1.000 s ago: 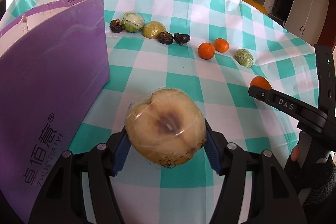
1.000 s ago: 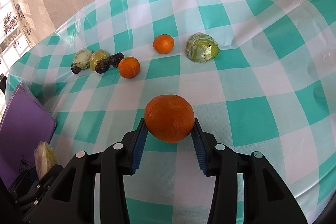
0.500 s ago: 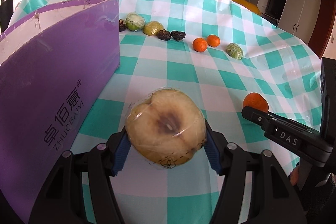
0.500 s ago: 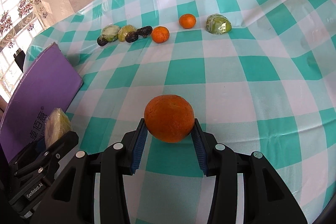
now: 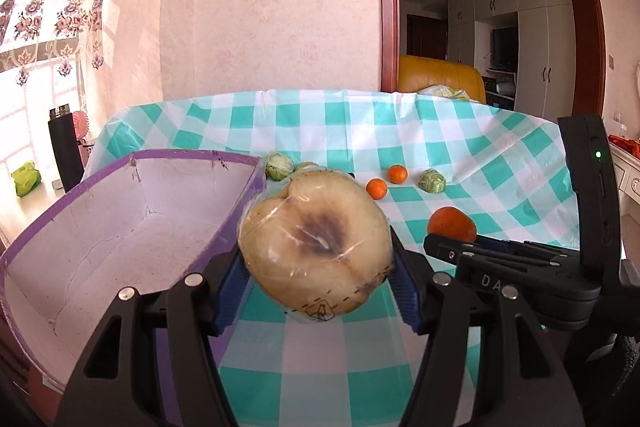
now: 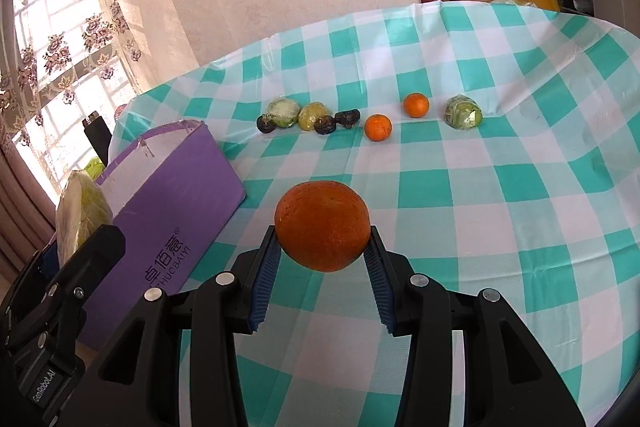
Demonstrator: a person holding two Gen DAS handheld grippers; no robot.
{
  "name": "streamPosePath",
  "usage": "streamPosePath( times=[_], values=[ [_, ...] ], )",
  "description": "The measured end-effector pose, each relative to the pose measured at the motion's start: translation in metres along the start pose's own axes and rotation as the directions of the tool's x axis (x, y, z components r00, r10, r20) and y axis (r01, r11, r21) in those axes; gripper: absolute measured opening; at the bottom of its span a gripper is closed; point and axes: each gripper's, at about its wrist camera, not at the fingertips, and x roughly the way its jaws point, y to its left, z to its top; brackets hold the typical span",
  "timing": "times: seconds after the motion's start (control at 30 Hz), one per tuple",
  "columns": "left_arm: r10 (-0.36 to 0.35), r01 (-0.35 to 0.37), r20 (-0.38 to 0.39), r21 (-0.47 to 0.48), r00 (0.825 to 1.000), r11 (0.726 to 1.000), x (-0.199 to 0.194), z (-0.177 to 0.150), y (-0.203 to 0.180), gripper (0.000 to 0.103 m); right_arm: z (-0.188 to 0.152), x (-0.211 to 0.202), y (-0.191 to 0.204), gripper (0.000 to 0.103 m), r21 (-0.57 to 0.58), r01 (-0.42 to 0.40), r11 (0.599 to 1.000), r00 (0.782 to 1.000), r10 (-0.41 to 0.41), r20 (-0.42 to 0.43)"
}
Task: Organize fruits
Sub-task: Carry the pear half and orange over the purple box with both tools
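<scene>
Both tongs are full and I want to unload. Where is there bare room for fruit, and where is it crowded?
The purple box shows a bare white floor. The checked cloth is clear between the box and the far fruit row, and on the right. That row is crowded, the wrapped and dark pieces at its left end touching.

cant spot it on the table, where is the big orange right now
The big orange is off the table, clamped in the right gripper, just right of the purple box.
</scene>
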Motion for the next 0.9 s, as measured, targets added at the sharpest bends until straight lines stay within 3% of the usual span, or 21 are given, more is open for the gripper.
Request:
streamPosePath(
  times=[0.23,0.4,0.67,0.9],
  values=[
    [0.117,-0.112,0.078,-0.063,0.99,0.992,-0.05,0.016,0.052,0.063,0.01,-0.014,0.062,0.043,-0.133,-0.106,0.985,0.992,0.114,0.055],
    [0.219,-0.213,0.056,-0.097,0.974,0.972,-0.064,0.017,0.091,0.063,0.014,-0.012,0.112,0.043,-0.241,-0.16,0.957,0.983,0.176,0.044],
    [0.321,-0.331,-0.085,-0.154,0.943,0.931,-0.061,0.004,0.156,0.063,0.019,0.006,0.18,0.043,-0.379,-0.214,0.9,0.974,0.226,-0.014],
    [0.303,-0.343,-0.242,-0.144,0.922,0.928,-0.033,-0.01,0.178,0.063,0.018,0.056,0.212,0.043,-0.467,-0.202,0.861,0.973,0.124,-0.193]
  ],
)
